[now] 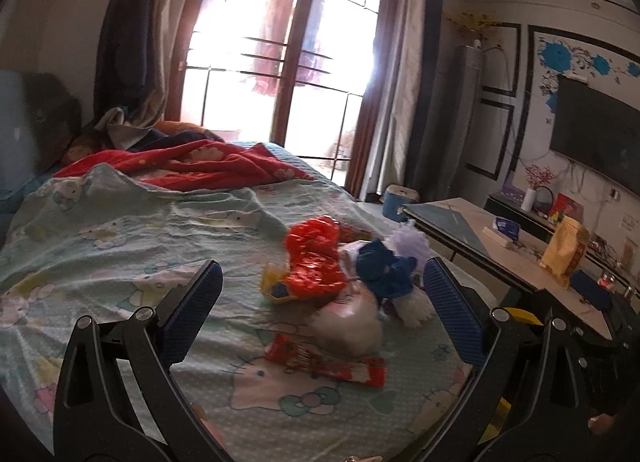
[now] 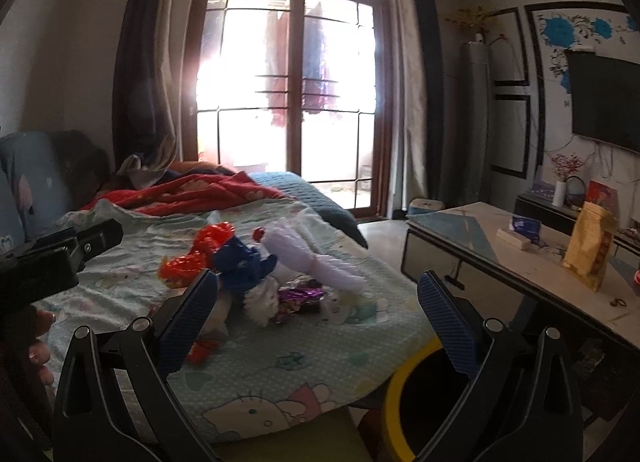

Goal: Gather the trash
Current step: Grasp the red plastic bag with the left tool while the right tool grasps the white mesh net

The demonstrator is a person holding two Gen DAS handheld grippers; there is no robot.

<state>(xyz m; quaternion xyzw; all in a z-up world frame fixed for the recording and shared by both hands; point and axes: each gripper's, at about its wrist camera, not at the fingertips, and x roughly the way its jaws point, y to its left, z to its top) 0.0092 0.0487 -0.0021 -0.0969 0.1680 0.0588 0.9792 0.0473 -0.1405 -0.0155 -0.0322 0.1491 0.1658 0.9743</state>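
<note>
A pile of trash lies on the bed's Hello Kitty sheet (image 1: pixel 120 246): a crumpled red plastic bag (image 1: pixel 316 262), a blue bag (image 1: pixel 380 268), white wads (image 1: pixel 352 326), a red-and-white wrapper (image 1: pixel 328 362) and a yellow scrap (image 1: pixel 274 286). My left gripper (image 1: pixel 320 306) is open, hovering just short of the pile. In the right wrist view the pile shows the red bag (image 2: pixel 212 242), blue bag (image 2: pixel 240 262), a pale purple bag (image 2: pixel 312 258) and a shiny purple wrapper (image 2: pixel 300 298). My right gripper (image 2: pixel 316 310) is open above the bed's near corner. A yellow-rimmed bin (image 2: pixel 404 390) stands below it.
A red blanket (image 1: pixel 192 166) and pillows lie at the bed's far end. A low table (image 2: pixel 520 262) to the right carries a yellow snack bag (image 2: pixel 590 250) and a tissue pack. The left gripper's body (image 2: pixel 52 262) shows at the left of the right wrist view. A window door stands behind.
</note>
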